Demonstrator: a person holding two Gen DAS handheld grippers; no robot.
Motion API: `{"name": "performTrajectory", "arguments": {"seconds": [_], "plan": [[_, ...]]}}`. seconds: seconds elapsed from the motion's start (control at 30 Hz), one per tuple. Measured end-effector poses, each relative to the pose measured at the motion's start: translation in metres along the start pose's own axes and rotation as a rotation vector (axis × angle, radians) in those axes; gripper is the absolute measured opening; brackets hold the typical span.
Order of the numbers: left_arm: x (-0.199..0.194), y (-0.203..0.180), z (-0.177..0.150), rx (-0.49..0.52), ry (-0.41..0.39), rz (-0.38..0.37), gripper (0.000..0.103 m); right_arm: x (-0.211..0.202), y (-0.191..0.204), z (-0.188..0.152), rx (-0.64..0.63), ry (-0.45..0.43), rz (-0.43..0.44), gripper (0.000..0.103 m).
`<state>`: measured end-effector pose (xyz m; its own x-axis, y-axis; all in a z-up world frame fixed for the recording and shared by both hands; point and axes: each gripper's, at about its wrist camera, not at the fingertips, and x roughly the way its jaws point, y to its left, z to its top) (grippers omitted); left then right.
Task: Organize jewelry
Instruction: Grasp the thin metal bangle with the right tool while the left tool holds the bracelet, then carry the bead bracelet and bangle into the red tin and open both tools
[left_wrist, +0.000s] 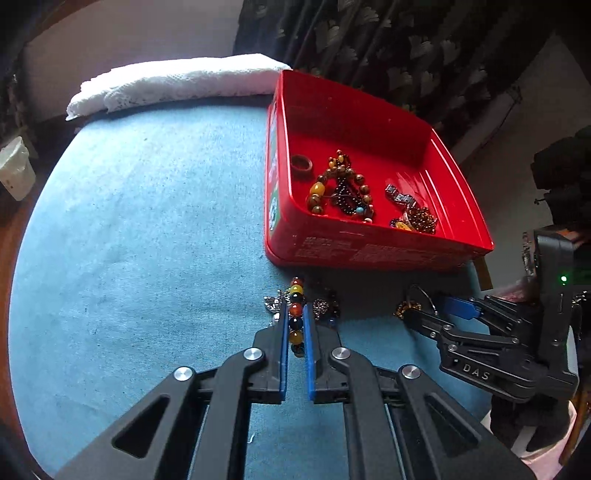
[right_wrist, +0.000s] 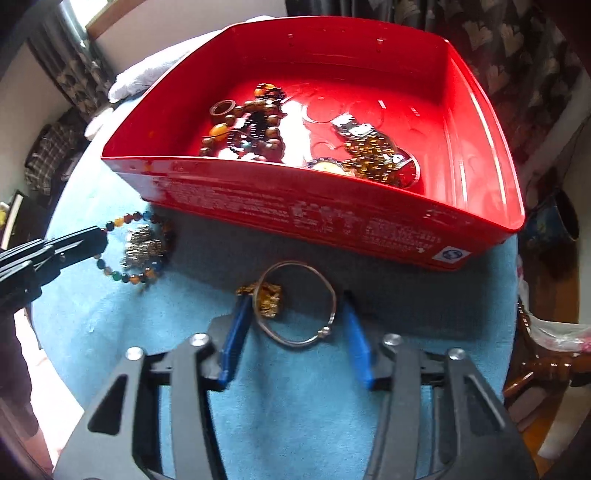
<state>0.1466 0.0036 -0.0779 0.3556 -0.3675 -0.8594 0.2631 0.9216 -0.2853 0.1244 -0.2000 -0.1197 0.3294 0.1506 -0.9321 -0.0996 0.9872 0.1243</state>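
Note:
My left gripper (left_wrist: 296, 314) is shut on a bracelet of coloured beads (left_wrist: 296, 308), which hangs a little above the blue cloth in front of the red tin tray (left_wrist: 369, 254). The bracelet (right_wrist: 129, 277) loops around a silver trinket (right_wrist: 142, 247), with the left gripper (right_wrist: 101, 236) at its edge. My right gripper (right_wrist: 295, 295) is open, its blue pads (right_wrist: 236, 332) either side of a thin silver bangle (right_wrist: 295, 302) lying flat beside a gold charm (right_wrist: 269, 299). The tray (right_wrist: 295, 206) holds a wooden ring (right_wrist: 221, 109), brown bead bracelets (right_wrist: 266, 122) and a metal link band (right_wrist: 351, 129).
The round table wears a blue cloth (left_wrist: 147, 221) with a folded white lace cloth (left_wrist: 177, 81) at its far edge. A white cup (left_wrist: 14, 170) stands off the table to the left. A dark patterned curtain (left_wrist: 406, 44) hangs behind the tray. Carved wooden furniture (right_wrist: 546, 365) sits at the right.

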Motion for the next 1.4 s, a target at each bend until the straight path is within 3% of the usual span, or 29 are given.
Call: {"name": "performTrajectory", "arguments": {"seconds": [0.3, 0.73, 1.4], "plan": [[0.001, -0.019, -0.006, 0.037, 0.017, -0.04, 0.007, -0.011, -0.007, -0.005, 0.038, -0.004, 0.009, 0.045], [0.04, -0.019, -0.022, 0.024, 0.13, -0.027, 0.008, -0.01, -0.009, -0.018, 0.042, 0.028, 0.006, 0.046], [0.038, -0.023, -0.017, 0.016, 0.101, -0.043, 0.007, -0.012, -0.009, -0.021, 0.042, 0.025, 0.003, 0.045]]}}
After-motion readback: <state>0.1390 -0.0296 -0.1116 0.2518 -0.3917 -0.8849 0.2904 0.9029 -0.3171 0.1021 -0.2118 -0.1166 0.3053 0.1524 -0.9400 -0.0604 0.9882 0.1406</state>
